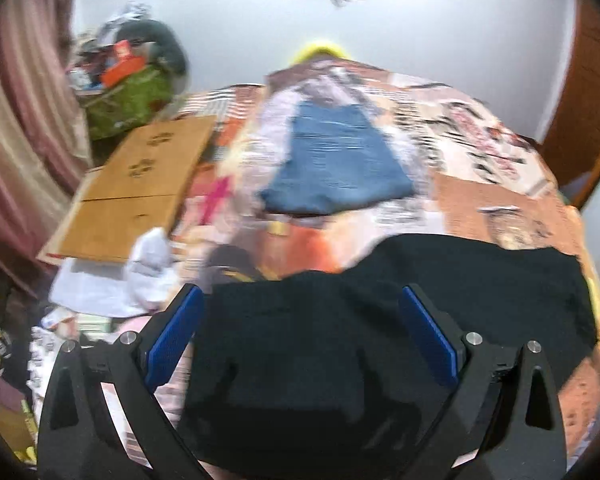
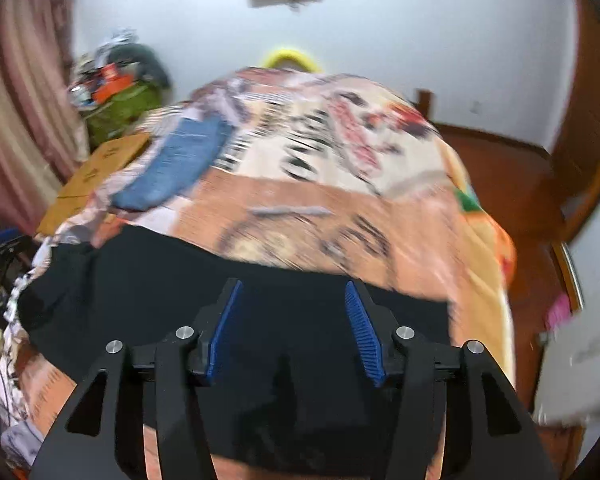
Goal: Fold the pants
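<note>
Pants: the black pants (image 1: 380,320) lie spread across the near end of my bed, on a patterned bedspread (image 1: 480,152), under both grippers.
Left gripper: my left gripper (image 1: 302,300) hangs over the black cloth with its jaws wide apart; nothing sits between the blue pads (image 1: 172,340), which show no contact with the fabric.
Right gripper: my right gripper (image 2: 293,292) stands partly open above the same pants (image 2: 148,280), empty-handed, its blue pads (image 2: 362,336) clear of the cloth.
Folded item: a blue folded garment (image 1: 336,160) rests further up the bedspread, well apart from the pants.
Surroundings: a flattened cardboard box (image 1: 136,188) lies along the bed's left edge, beside a pink curtain (image 1: 16,120).
Picture quality: both views are smeared by motion.
</note>
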A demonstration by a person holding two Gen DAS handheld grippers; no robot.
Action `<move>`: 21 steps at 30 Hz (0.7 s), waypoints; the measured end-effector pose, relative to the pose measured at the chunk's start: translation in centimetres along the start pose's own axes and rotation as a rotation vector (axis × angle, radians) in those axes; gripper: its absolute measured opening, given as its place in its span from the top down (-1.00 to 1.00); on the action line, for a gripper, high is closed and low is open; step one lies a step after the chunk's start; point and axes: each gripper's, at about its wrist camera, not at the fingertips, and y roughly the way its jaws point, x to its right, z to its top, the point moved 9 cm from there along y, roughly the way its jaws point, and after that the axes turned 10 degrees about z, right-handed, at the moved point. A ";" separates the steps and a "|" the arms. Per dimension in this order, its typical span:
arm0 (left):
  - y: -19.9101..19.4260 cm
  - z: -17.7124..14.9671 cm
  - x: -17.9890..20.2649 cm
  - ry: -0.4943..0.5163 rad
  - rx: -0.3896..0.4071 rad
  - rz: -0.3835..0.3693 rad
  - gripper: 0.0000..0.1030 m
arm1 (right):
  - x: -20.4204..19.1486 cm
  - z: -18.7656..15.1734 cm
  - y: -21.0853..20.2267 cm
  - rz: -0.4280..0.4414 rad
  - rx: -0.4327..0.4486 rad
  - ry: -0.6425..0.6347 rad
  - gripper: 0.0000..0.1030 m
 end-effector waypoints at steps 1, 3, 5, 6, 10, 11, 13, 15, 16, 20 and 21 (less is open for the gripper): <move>0.6 -0.2 -1.3 -0.008 -0.007 0.023 -0.92 | -1.3 0.8 1.0 0.023 -0.006 -0.020 0.04; 2.1 -0.7 -3.9 -0.027 -0.036 0.053 -0.92 | -3.5 2.0 3.1 0.060 -0.024 -0.053 0.04; 3.4 -1.6 -5.9 -0.051 -0.075 0.054 -0.92 | -5.7 2.8 5.1 0.091 -0.048 -0.091 0.04; 4.3 -2.2 -6.9 -0.068 -0.101 0.043 -0.92 | -6.8 3.1 6.2 0.105 -0.063 -0.114 0.04; 6.6 -4.6 -9.1 -0.105 -0.167 0.018 -0.88 | -10.6 3.6 10.5 0.153 -0.129 -0.193 0.04; 7.0 -5.0 -9.0 -0.104 -0.178 0.010 -0.84 | -11.3 3.6 11.2 0.162 -0.143 -0.207 0.04; 8.1 -5.9 -8.9 -0.096 -0.208 -0.013 -0.67 | -12.6 3.6 13.5 0.180 -0.182 -0.230 0.04; 9.2 -6.6 -8.5 -0.096 -0.243 -0.051 -0.56 | -13.6 3.4 15.3 0.201 -0.219 -0.241 0.04; 9.7 -6.8 -8.1 -0.095 -0.259 -0.072 -0.50 | -14.0 3.3 16.2 0.210 -0.238 -0.245 0.04; 10.7 -6.8 -6.3 -0.080 -0.283 -0.143 -0.33 | -15.6 2.9 19.2 0.244 -0.302 -0.254 0.04; 11.0 -6.8 -5.8 -0.071 -0.287 -0.159 -0.25 | -16.0 2.8 20.0 0.253 -0.319 -0.255 0.04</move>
